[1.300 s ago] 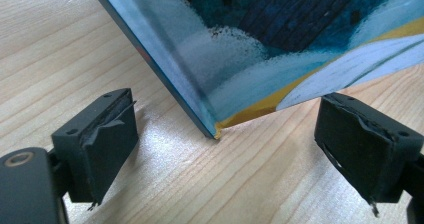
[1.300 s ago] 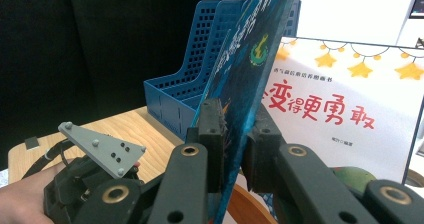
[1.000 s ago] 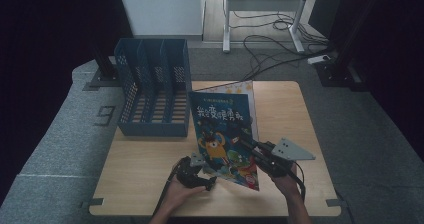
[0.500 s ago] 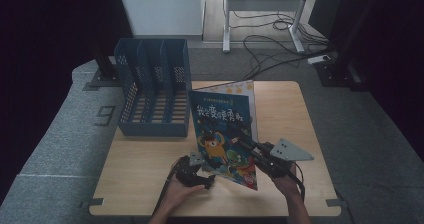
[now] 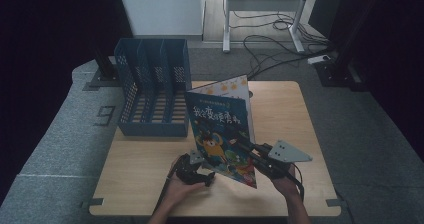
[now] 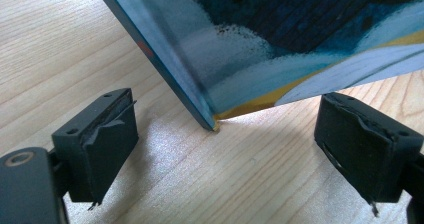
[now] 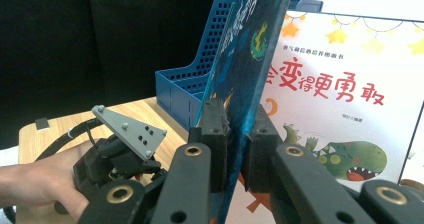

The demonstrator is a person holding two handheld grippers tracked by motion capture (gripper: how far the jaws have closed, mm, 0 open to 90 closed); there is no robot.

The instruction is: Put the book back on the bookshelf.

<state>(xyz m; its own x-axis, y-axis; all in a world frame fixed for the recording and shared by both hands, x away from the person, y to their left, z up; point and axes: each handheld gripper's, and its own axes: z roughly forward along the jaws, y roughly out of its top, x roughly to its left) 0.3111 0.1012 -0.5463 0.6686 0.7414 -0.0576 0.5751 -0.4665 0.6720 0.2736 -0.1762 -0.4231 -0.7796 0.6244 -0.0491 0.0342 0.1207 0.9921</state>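
Observation:
A blue picture book (image 5: 220, 129) stands tilted on its lower edge on the wooden table (image 5: 145, 159). My right gripper (image 5: 246, 151) is shut on its right edge, and in the right gripper view the pads of that gripper (image 7: 239, 134) press both sides of the cover (image 7: 250, 49). My left gripper (image 5: 206, 176) sits low at the book's lower left corner. Seen from the left gripper view, that gripper (image 6: 225, 149) is open, with the book's corner (image 6: 212, 124) resting on the table between the jaws, untouched. A white picture book (image 7: 345, 94) with a green dinosaur lies behind.
A blue mesh file holder (image 5: 152, 89) with several slots stands at the table's back left, close behind the book. The white book's top edge (image 5: 225, 88) shows past the blue one. Cables and a desk frame (image 5: 260, 14) are on the floor beyond.

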